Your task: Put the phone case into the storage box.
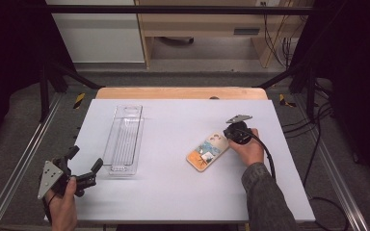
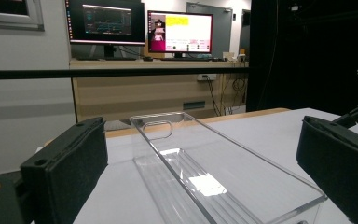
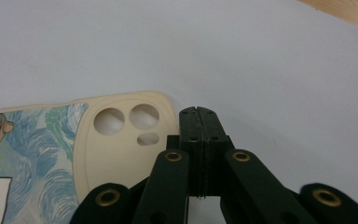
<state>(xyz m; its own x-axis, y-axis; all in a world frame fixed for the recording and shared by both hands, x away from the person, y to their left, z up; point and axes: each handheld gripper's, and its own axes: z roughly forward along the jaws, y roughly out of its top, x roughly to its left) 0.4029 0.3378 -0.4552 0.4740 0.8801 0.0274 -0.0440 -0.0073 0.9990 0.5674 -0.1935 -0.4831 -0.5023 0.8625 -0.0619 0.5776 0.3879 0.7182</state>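
Observation:
A cream phone case with a blue swirl picture lies flat on the white table, right of centre. My right gripper is at the case's camera-hole end. In the right gripper view its jaws are pressed together, tips just beside the case's rounded corner, with nothing seen between them. A clear plastic tray lies lengthwise left of centre, with nothing in it. My left gripper is held at the tray's near end, open. In the left gripper view the tray stretches away between the wide-apart jaws.
The white table top has a wooden strip along its far edge. Metal rails run down both sides. A cable trails from the right gripper over the person's sleeve. Monitors stand on a desk far behind.

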